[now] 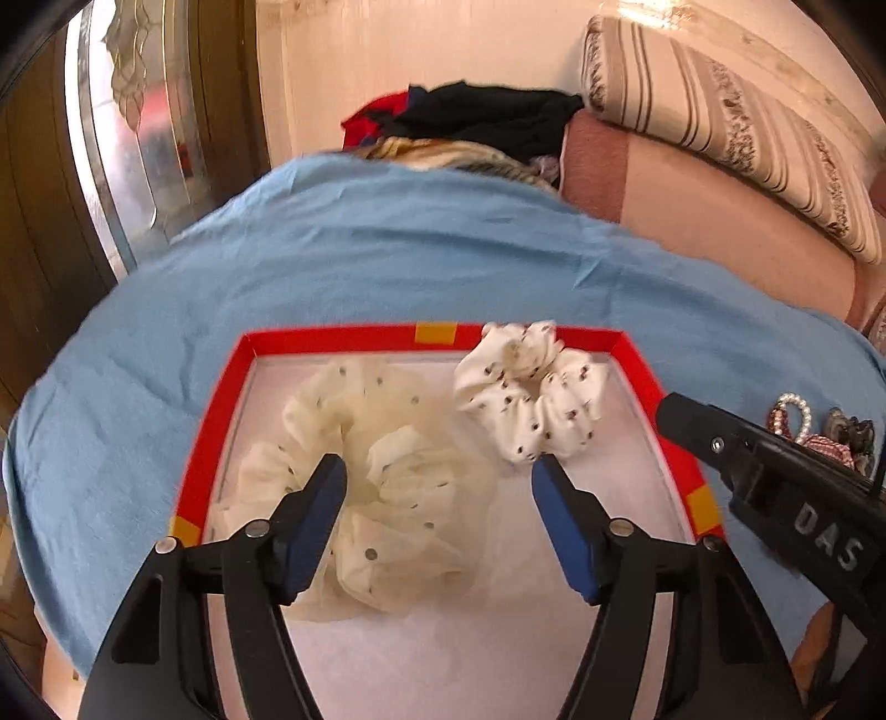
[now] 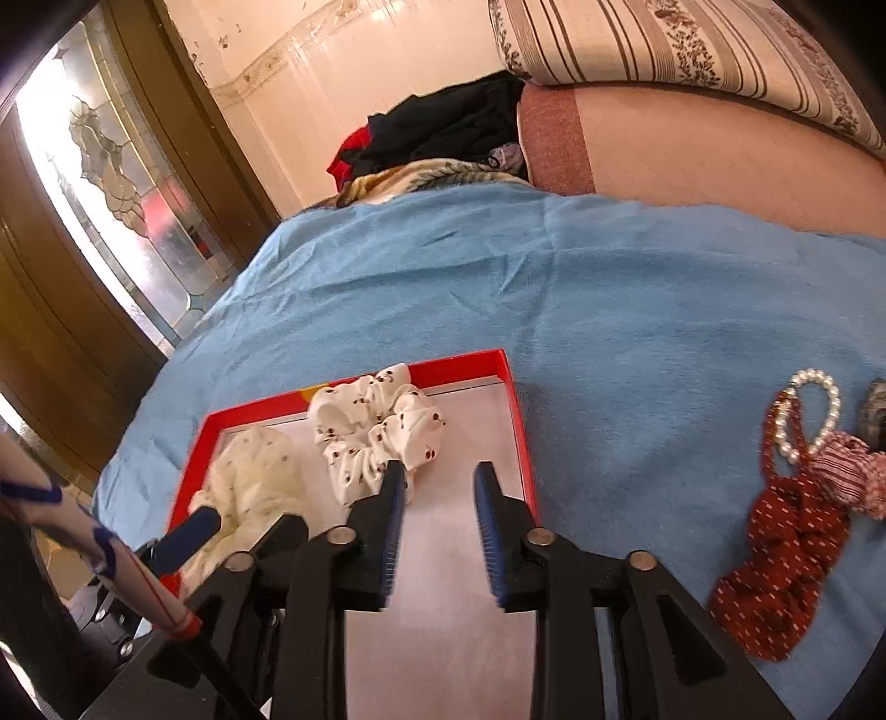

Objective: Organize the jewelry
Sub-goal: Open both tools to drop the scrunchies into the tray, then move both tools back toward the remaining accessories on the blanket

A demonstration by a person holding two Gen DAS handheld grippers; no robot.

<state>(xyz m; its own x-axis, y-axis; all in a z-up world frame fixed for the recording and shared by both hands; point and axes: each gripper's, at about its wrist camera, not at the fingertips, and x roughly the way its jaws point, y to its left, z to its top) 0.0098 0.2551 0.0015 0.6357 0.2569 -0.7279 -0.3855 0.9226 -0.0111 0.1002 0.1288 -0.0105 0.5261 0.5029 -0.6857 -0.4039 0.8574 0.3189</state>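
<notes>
Both tongs stand released over the red-rimmed tray (image 2: 520, 421): the left tongs (image 1: 437, 498) above the sheer scrunchie (image 1: 382, 476), the right tongs (image 2: 437, 498) just beside the printed scrunchie (image 2: 376, 437). Next likely: fetching the red scrunchie (image 2: 786, 559) and pearl bracelet (image 2: 814, 415) lying to their right.

We record warm daylight entering through the patterned glass door (image 2: 111, 183), blown out there; glare on the glossy wall (image 1: 443, 50); strong fisheye bending and dark corners; slight motion blur throughout; shadows soft.
</notes>
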